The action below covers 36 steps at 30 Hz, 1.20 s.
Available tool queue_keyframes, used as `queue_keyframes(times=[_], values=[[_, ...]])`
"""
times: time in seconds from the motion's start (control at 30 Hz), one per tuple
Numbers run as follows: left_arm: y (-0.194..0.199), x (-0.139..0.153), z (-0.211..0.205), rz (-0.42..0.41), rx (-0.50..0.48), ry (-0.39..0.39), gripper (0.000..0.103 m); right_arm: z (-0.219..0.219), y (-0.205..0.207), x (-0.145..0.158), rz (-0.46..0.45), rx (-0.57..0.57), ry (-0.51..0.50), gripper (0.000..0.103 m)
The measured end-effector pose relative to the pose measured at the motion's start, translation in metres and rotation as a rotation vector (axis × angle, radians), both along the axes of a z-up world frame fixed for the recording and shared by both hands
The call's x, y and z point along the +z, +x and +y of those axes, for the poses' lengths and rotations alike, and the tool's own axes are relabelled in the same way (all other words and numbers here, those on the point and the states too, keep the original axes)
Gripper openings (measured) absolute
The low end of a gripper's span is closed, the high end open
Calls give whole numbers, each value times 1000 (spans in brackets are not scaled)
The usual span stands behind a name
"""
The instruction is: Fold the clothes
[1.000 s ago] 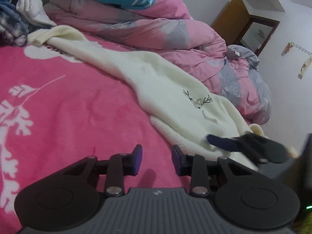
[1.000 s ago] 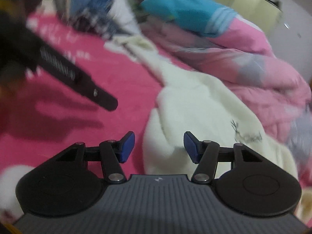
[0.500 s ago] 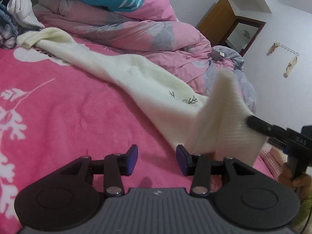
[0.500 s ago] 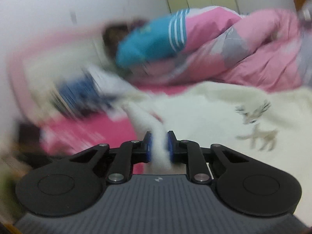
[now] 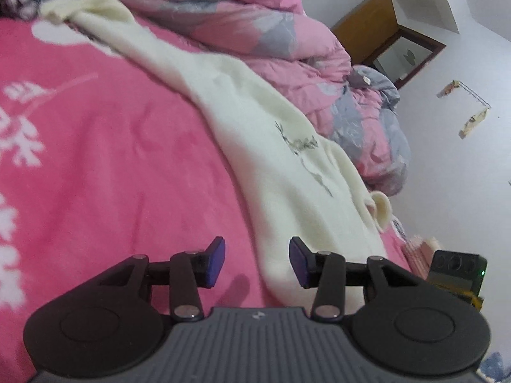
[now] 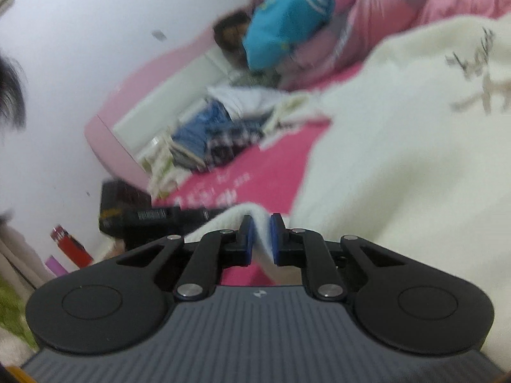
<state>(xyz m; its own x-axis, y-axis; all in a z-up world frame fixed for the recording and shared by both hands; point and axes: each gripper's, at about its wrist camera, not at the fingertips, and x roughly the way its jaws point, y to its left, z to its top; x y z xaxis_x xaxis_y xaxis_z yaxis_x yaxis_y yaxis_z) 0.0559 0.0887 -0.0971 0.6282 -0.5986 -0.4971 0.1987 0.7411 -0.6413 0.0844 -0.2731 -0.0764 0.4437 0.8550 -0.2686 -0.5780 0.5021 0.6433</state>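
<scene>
Right claw [image 6: 259, 239] grips cream sweater [image 6: 399, 172] (deer motif); left claw [image 5: 257, 263] gapes.

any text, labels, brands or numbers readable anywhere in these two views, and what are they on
Nothing can be read in either view.
White characters on the pink bedsheet: too blurred to read.
Barcode-like label on the black bar: too small and blurred.
Small emblem on the right gripper body: a logo mark, no letters.
Small emblem on the left gripper body: the same.
Cream sweater: an embroidered deer only, no words.
</scene>
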Motion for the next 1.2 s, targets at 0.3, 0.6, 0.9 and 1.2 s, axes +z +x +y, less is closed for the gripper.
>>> queue_keyframes(times=[0.3, 0.6, 0.9, 1.2], values=[[-6, 2, -31, -7, -116, 80, 63, -49, -68, 8, 47, -191, -14, 36], [-24, 15, -50, -49, -171, 177, 73, -154, -111, -23, 311, -766, 81, 65], [-50, 19, -86, -130, -281, 354, 81, -117, -71, -32, 397, -738, 37, 68], [-47, 9, -98, -107, -226, 440, 40, -100, -71, -32, 374, -687, 155, 17]])
